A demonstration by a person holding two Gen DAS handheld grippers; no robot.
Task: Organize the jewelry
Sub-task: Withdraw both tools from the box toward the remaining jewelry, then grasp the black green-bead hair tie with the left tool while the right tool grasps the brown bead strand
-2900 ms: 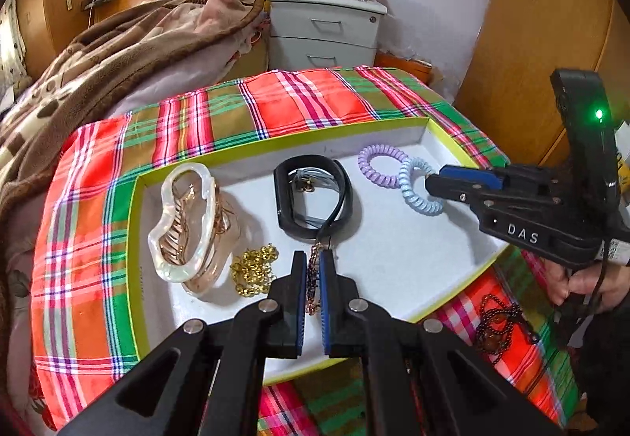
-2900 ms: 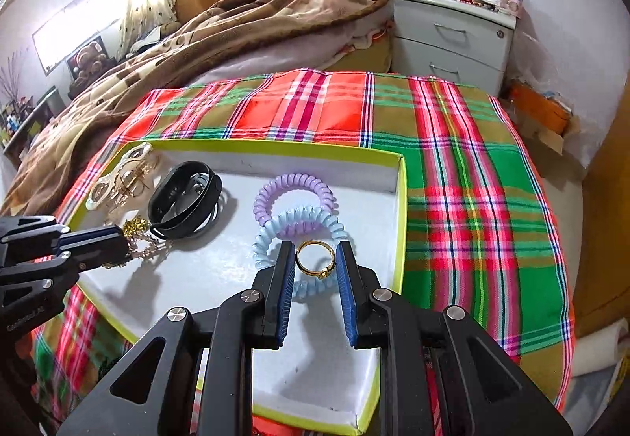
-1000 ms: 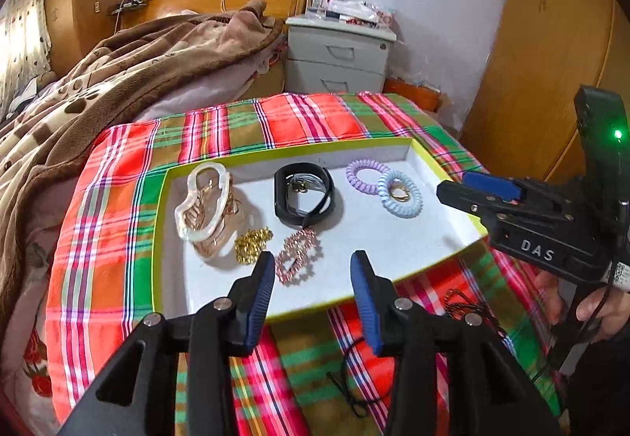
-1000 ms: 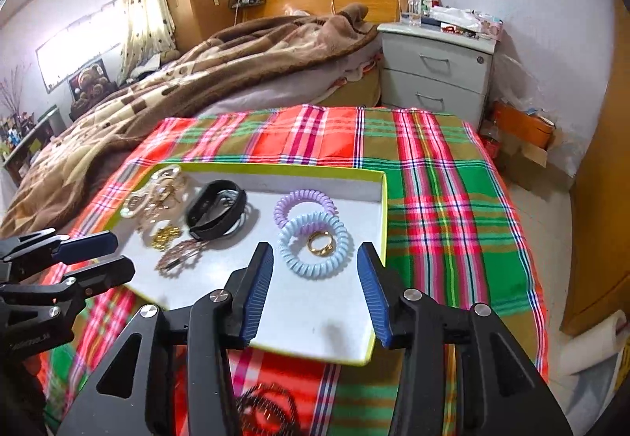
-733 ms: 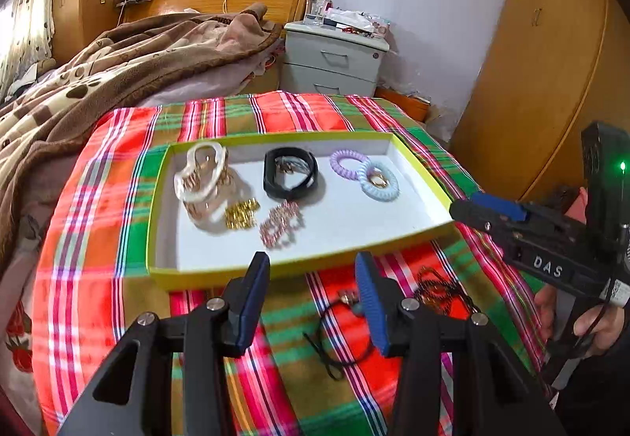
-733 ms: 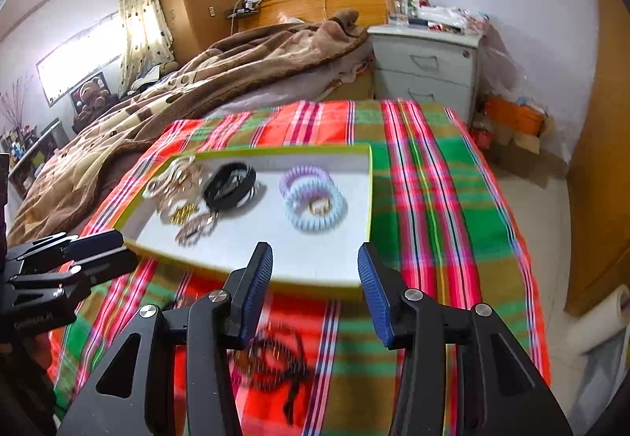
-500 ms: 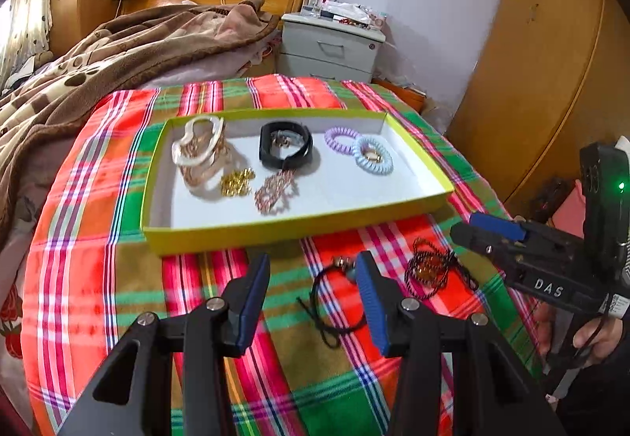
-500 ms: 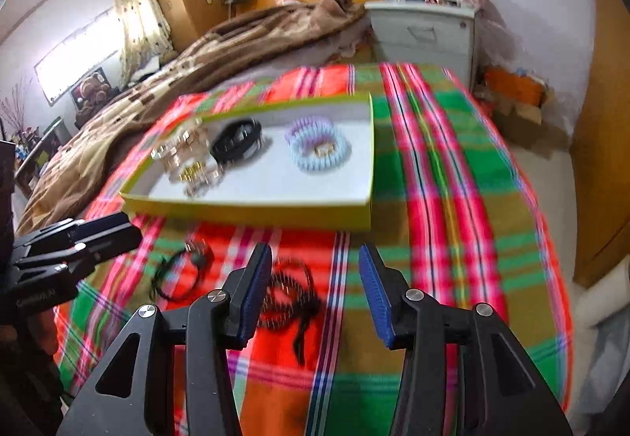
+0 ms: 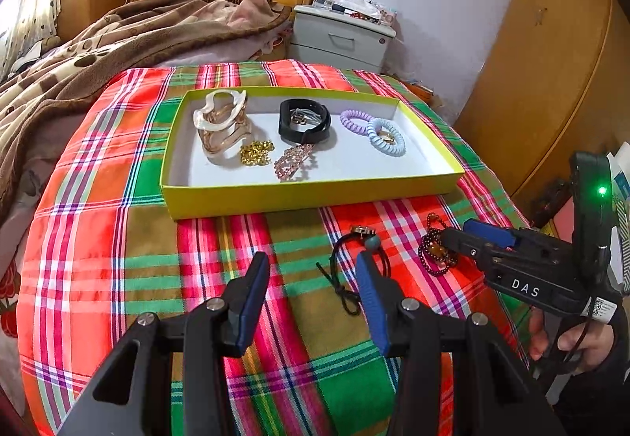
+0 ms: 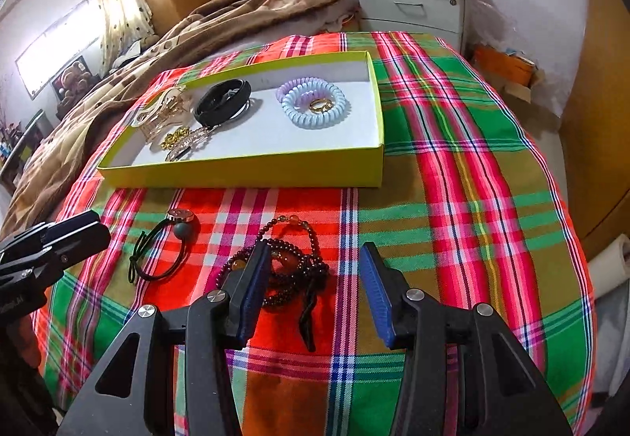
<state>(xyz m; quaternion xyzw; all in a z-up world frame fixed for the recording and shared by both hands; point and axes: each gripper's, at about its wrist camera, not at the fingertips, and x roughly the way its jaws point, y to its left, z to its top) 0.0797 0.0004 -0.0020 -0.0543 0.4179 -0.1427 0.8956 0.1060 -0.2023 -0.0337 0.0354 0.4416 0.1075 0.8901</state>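
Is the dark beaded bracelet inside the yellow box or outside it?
Outside. The dark beaded bracelet lies on the plaid cloth, in front of the yellow box.

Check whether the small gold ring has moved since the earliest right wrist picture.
Yes. The gold ring was held between the right tongs; it now lies inside the blue coil tie in the tray.

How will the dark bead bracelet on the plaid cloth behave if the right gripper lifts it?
The dark bead bracelet lies in loose coils, so it will probably hang limp and uncoil when lifted. Its round beads look smooth, so they may slip between the pads of the open right gripper. Its black tassel would likely dangle.
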